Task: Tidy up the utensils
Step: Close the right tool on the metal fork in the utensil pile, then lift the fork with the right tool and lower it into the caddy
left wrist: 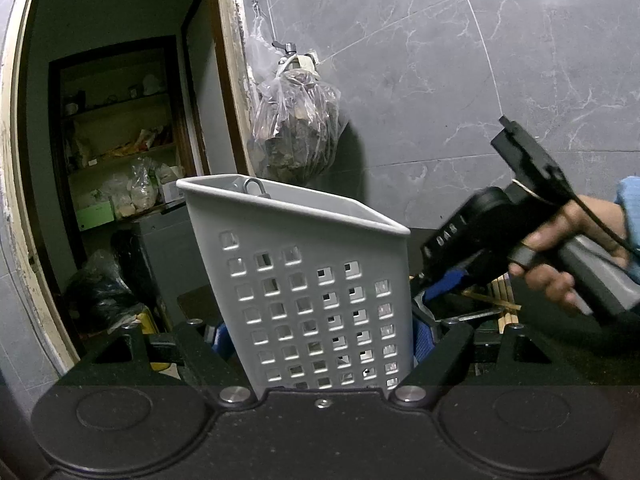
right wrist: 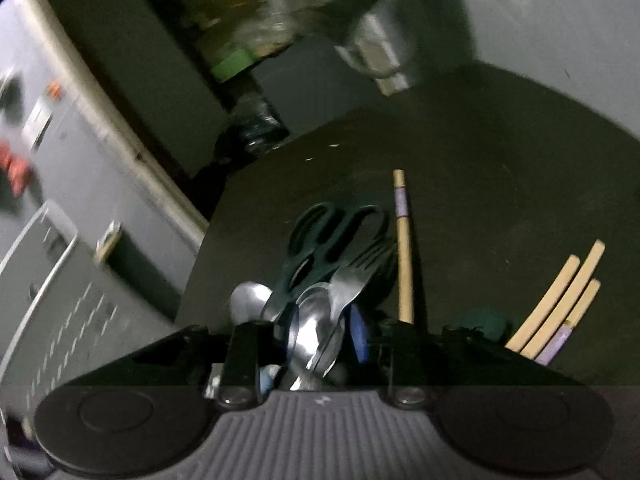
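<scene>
A heap of steel spoons point(right wrist: 316, 328) and a fork point(right wrist: 360, 270) lies on the dark table point(right wrist: 500, 184), near its left edge; hard, slick, light, they would likely slide against each other, so the narrow handles look the surest hold; the right gripper point(right wrist: 316, 344) straddles the spoons, jaws partly spread, whether pinching I cannot tell; scissors point(right wrist: 332, 236) lie just beyond, chopsticks point(right wrist: 560, 300) to the right; the left gripper point(left wrist: 324, 344) clamps the grey caddy point(left wrist: 304, 272).
</scene>
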